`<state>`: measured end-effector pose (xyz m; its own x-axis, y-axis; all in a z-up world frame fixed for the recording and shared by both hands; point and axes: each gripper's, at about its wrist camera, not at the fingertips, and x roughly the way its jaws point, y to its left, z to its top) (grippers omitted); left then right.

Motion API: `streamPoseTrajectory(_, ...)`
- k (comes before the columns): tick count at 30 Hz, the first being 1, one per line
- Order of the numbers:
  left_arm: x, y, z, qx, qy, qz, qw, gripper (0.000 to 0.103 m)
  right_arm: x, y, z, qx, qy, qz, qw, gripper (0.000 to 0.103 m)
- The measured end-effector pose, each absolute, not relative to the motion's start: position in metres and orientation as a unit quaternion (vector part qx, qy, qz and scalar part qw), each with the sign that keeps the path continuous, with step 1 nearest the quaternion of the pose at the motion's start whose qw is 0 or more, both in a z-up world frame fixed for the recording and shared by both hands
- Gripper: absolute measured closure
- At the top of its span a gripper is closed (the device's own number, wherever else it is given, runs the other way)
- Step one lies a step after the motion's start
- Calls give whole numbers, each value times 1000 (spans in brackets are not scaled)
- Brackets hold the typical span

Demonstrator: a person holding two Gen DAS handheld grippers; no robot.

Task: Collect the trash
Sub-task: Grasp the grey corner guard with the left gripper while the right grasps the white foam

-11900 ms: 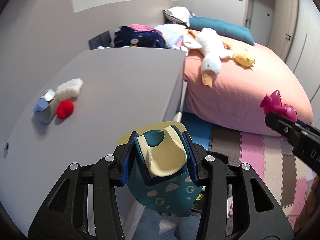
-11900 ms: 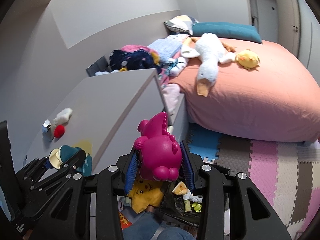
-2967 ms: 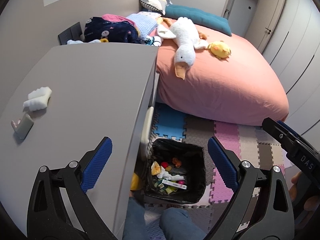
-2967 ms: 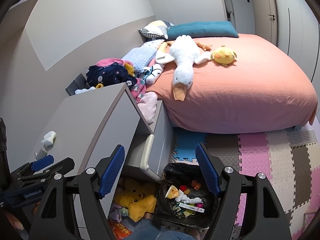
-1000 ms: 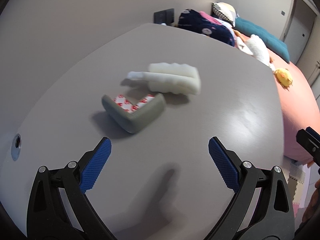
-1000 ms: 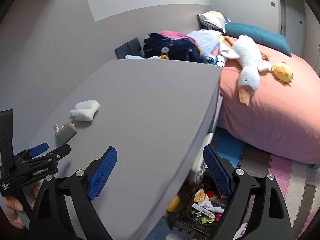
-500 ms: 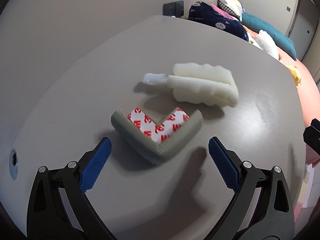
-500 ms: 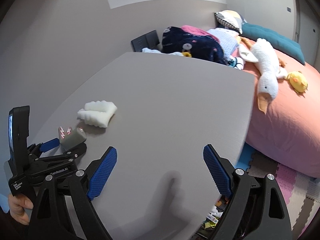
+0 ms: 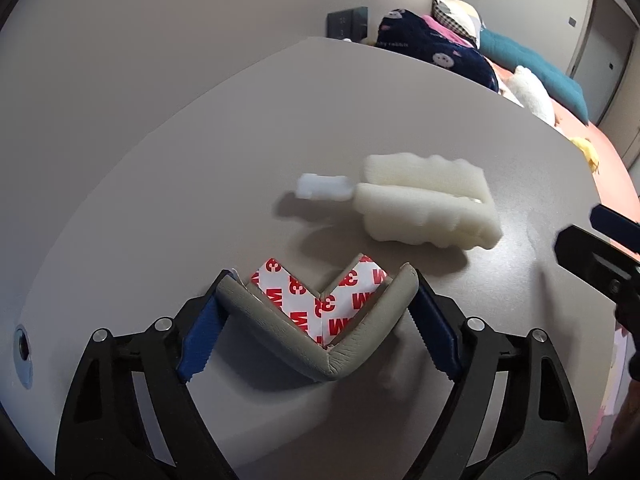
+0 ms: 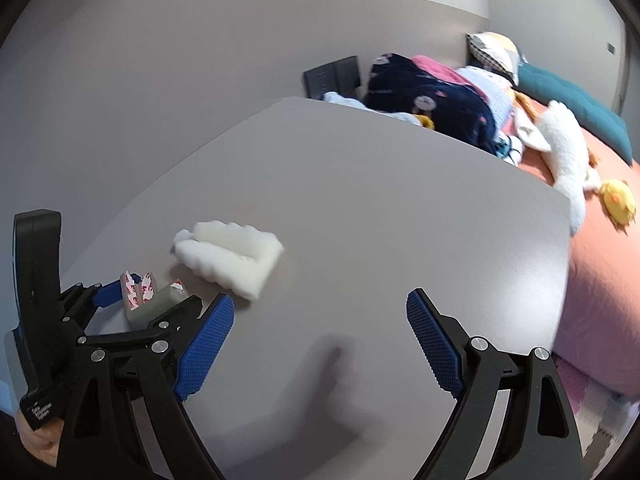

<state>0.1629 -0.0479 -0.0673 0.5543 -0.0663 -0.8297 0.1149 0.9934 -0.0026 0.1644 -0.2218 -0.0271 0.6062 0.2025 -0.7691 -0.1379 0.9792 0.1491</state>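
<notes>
**Left gripper closing on the corner guard**

Left gripper (image 9: 316,328), low centre, has been closing; its pads touch the corner guard's (image 9: 320,332) two ends on the desk (image 9: 400,112). Risk: the V-shaped foam may flex and slip. Right gripper (image 10: 316,344) hangs open, empty.

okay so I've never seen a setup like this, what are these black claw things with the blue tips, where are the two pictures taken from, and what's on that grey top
They are hand-held grippers, one in each of a person's hands, each carrying a wide-angle camera that looks along its two fingers. One picture is from the left gripper, the other from the right gripper. On the grey top lie two pieces of trash: a grey L-shaped corner guard with red-printed adhesive backing, and a white foam piece. The left jaws have just been closing and now touch the guard's two ends. The right gripper is open and empty. A bed with soft toys is behind.
</notes>
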Motion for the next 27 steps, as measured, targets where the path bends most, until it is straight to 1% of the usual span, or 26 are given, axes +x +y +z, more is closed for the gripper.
streamPoseTrajectory(7, 160, -17, -54, 28, 459, -9, 888, 23, 180, -186, -29, 0, 436, 124, 891, 15)
streamPoseTrajectory(15, 158, 32, -50, -25, 466, 23, 884, 23, 193, -148, -41, -69, 438, 132, 886, 15)
streamPoseTrajectory(20, 159, 36, -50, -34, 468, 21, 883, 23, 208, -140, -46, -79, 444, 148, 880, 15)
streamPoseTrajectory(21, 159, 35, -50, -33, 468, 20, 883, 23, 211, -138, -48, -79, 447, 151, 878, 16)
streamPoseTrajectory(22, 159, 35, -50, -33, 469, 19, 882, 23, 214, -137, -51, -82, 452, 154, 875, 25)
streamPoseTrajectory(23, 159, 34, -50, -32, 469, 18, 882, 23, 217, -135, -55, -83, 460, 157, 870, 30)
streamPoseTrajectory(24, 158, 35, -50, -31, 469, 17, 882, 23, 220, -136, -58, -77, 467, 155, 867, 42)
streamPoseTrajectory(25, 160, 34, -50, -31, 469, 18, 882, 23, 221, -137, -60, -71, 470, 153, 866, 46)
streamPoseTrajectory(26, 160, 34, -50, -33, 469, 19, 882, 23, 221, -139, -60, -65, 466, 152, 869, 47)
streamPoseTrajectory(27, 162, 34, -51, -34, 469, 19, 882, 23, 221, -140, -60, -63, 465, 151, 870, 53)
